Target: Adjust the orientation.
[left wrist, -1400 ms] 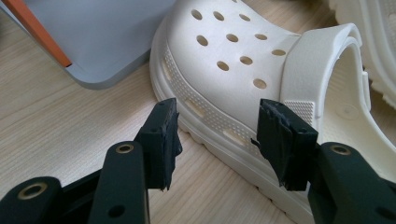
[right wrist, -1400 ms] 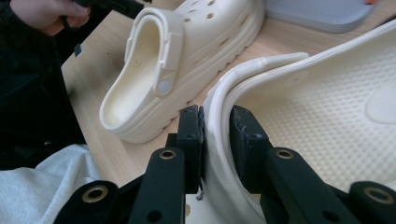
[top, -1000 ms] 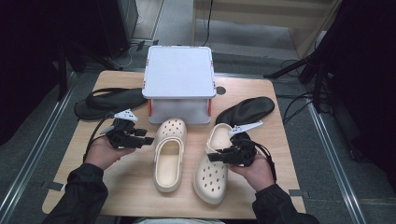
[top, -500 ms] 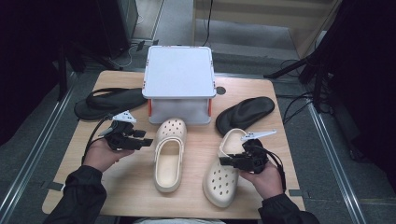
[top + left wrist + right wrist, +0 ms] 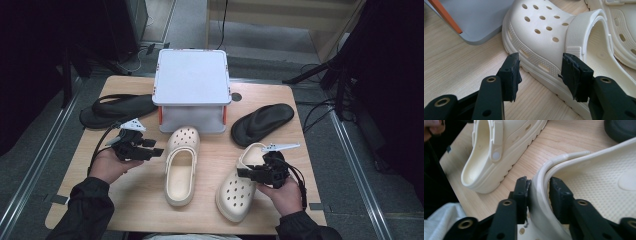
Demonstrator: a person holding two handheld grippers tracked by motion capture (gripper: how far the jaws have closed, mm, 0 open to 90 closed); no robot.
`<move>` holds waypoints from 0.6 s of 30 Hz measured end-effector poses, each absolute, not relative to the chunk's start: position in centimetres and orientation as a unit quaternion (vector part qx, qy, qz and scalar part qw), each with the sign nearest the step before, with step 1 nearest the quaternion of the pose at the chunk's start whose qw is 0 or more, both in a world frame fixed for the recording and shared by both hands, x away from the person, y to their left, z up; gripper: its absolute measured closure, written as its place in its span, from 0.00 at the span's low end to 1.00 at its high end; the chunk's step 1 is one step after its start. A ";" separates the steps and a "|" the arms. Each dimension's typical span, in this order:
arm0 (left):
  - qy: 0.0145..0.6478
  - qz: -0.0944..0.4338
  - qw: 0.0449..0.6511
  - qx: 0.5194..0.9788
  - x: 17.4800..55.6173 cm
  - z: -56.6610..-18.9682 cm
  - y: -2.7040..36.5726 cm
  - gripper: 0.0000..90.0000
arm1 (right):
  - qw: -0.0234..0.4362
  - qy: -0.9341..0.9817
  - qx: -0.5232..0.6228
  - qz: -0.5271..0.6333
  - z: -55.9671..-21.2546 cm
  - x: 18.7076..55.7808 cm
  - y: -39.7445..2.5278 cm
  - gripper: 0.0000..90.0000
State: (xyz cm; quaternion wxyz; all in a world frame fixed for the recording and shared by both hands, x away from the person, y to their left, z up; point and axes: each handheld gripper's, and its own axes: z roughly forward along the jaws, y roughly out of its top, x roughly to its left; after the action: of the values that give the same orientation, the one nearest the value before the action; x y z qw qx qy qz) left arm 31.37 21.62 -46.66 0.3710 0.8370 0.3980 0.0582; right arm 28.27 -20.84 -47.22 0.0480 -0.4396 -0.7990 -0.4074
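Note:
Two cream clogs lie on the wooden table [image 5: 125, 200]. The left clog [image 5: 181, 167] points its toe at the grey box. My left gripper [image 5: 156, 151] is open beside it; in the left gripper view the open left gripper [image 5: 540, 75] has that clog's side [image 5: 544, 32] just ahead of its fingertips, apart from them. The right clog [image 5: 235, 192] lies with its toe toward the person. My right gripper [image 5: 247, 173] is shut on the rim of its opening. In the right gripper view the right gripper [image 5: 539, 192] pinches that clog's wall [image 5: 599, 182] from both sides.
A grey lidded box [image 5: 192, 85] stands at the back middle. One black flip-flop [image 5: 117, 109] lies to its left and another [image 5: 262, 122] to its right, just beyond the right clog. The table's front edge is near both forearms.
My right gripper has dragged the right clog to the right and toward the person, away from the left clog. The left gripper has barely moved.

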 end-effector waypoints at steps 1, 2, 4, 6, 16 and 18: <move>0.397 0.059 0.371 0.837 31.4 -46.7 21.6 0.55 | 0.027 -0.801 -0.423 -0.421 -46.7 27.9 -21.0 0.67; 0.397 0.060 0.371 0.837 31.3 -46.6 21.7 0.55 | 0.027 -0.801 -0.423 -0.421 -46.7 27.9 -21.0 0.67; 0.397 0.060 0.373 0.836 31.3 -46.6 21.7 0.55 | 0.010 -0.799 -0.414 -0.436 -45.9 27.4 -21.3 0.66; 0.397 0.060 0.373 0.836 31.3 -46.6 21.7 0.55 | -0.009 -0.803 -0.401 -0.441 -45.1 26.8 -21.6 0.72; 0.396 0.062 0.372 0.837 31.5 -46.5 21.4 0.55 | -0.050 -0.839 -0.345 -0.418 -44.9 23.4 -22.6 1.00; 0.394 0.063 0.371 0.839 31.5 -46.5 21.4 0.55 | -0.043 -0.847 -0.336 -0.410 -45.4 22.8 -22.7 1.00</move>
State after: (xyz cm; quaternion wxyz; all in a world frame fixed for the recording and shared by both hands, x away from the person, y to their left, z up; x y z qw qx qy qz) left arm 31.53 21.43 -46.48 0.3707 0.8388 0.3938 0.0631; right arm 22.78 -22.67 -45.36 -0.0430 -0.3361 -0.8469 -0.4099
